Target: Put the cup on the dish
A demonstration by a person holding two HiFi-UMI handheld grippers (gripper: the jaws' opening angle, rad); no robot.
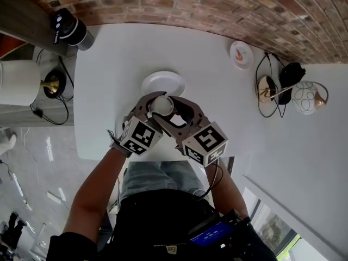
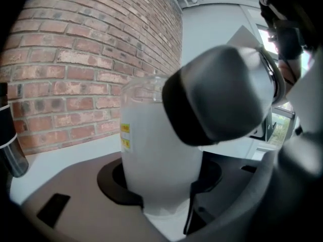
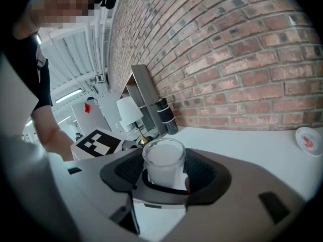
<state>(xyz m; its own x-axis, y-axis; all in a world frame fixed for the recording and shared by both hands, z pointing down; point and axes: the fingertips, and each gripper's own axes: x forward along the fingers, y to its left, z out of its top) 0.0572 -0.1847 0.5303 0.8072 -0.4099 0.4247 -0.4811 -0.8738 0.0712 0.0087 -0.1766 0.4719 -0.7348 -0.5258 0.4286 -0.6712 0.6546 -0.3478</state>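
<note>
A frosted glass cup (image 1: 162, 104) is held up just in front of the white dish (image 1: 163, 82), which lies on the white table (image 1: 109, 69). Both grippers meet at the cup. My left gripper (image 1: 154, 106) comes in from the left and is shut on the cup (image 2: 159, 160), whose body fills the gap between its dark pads (image 2: 112, 181). My right gripper (image 1: 173, 109) comes in from the right and is also shut on the cup (image 3: 163, 160). In the left gripper view, one finger of the right gripper (image 2: 222, 92) covers the cup's upper right side.
A black bottle (image 1: 70, 29) stands at the table's far left corner; it also shows as the bottle (image 3: 165, 116) by the brick wall. A small printed plate (image 1: 241, 54) lies far right. A white lamp (image 1: 20, 83), cables and a round ornament (image 1: 306, 98) sit off the table.
</note>
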